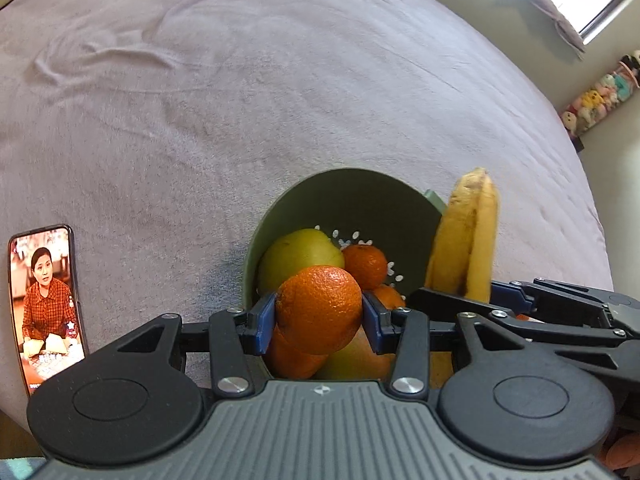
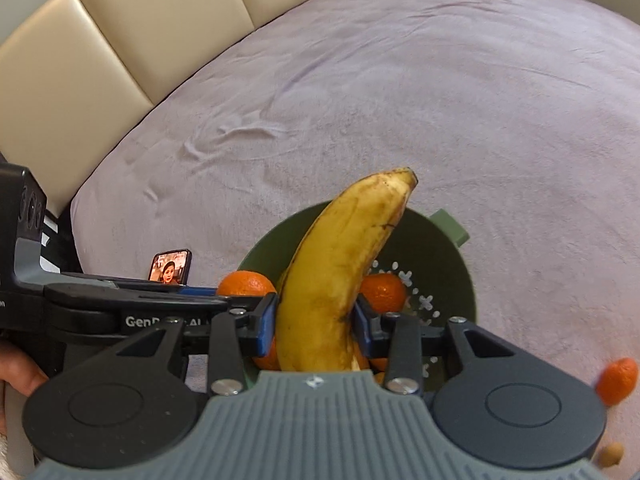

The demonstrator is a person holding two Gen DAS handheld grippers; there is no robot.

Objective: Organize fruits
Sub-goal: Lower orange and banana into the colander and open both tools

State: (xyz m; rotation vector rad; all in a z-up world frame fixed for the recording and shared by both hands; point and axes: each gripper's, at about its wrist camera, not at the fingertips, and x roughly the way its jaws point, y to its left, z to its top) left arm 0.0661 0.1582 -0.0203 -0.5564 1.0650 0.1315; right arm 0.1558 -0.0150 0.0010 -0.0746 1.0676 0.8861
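My left gripper [image 1: 319,314] is shut on an orange [image 1: 318,308], held over the near side of a green colander [image 1: 352,192] on the bed. Inside the colander lie a green apple [image 1: 296,254], a small tangerine [image 1: 366,264] and more fruit hidden under the held orange. My right gripper [image 2: 315,320] is shut on a yellow banana [image 2: 340,272], tip up, over the same colander [image 2: 448,256]. In the left wrist view the banana [image 1: 464,240] stands at the colander's right rim, with the right gripper's arm [image 1: 560,304] beside mine. A tangerine [image 2: 384,292] shows behind the banana.
A phone [image 1: 48,304] playing a video lies on the pale purple blanket [image 1: 240,100] left of the colander. One loose tangerine [image 2: 616,380] and a small tan object [image 2: 612,454] lie to the right. A padded beige headboard [image 2: 120,32] bounds the far side. Soft toys [image 1: 600,96] stand by the wall.
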